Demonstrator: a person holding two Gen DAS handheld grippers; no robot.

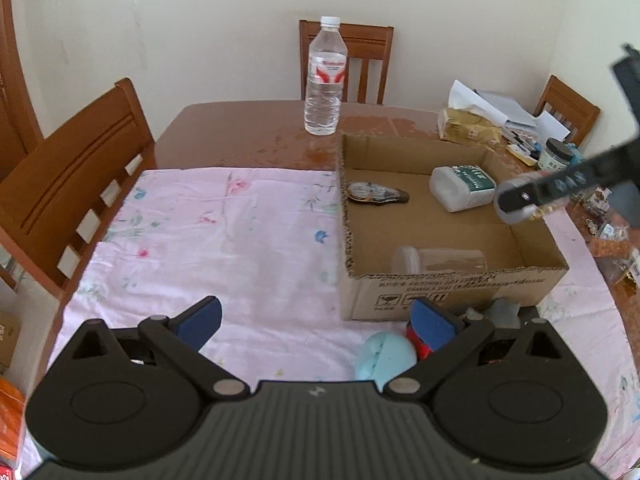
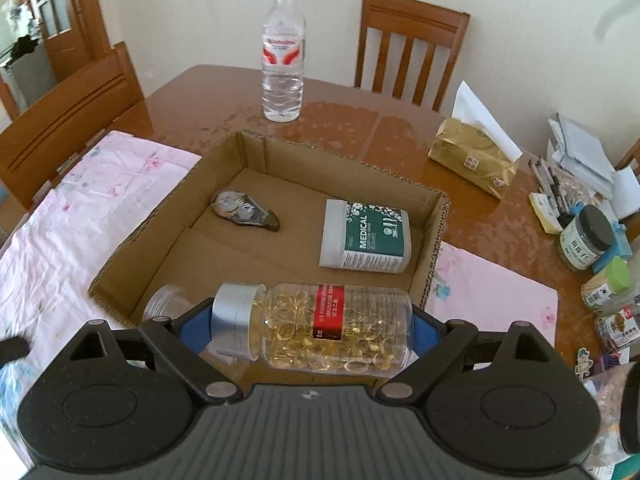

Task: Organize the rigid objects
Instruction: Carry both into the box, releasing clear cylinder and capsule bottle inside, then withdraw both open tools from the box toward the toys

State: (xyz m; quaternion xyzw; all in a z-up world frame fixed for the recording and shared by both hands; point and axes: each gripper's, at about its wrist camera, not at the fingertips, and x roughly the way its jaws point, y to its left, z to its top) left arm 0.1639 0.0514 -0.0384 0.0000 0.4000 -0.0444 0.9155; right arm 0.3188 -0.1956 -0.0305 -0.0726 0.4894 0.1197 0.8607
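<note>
Left view: the left gripper (image 1: 316, 322) hangs wide apart and empty over the cloth (image 1: 224, 236), near the box (image 1: 452, 288).

Right view: the right gripper (image 2: 312, 322) clamps the capsule bottle (image 2: 316, 326) sideways above the box (near wall); lower it into bare floor before releasing, clear of the white tub (image 2: 366, 236).

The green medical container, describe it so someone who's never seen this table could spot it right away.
Start at the open cardboard box on the wooden table. Inside, toward its far right corner, the green medical container lies on its side. Its white cap and green label reading MEDICAL set it apart from the small dark tape dispenser to its left and the clear capsule bottle held in the right tongs.
</note>
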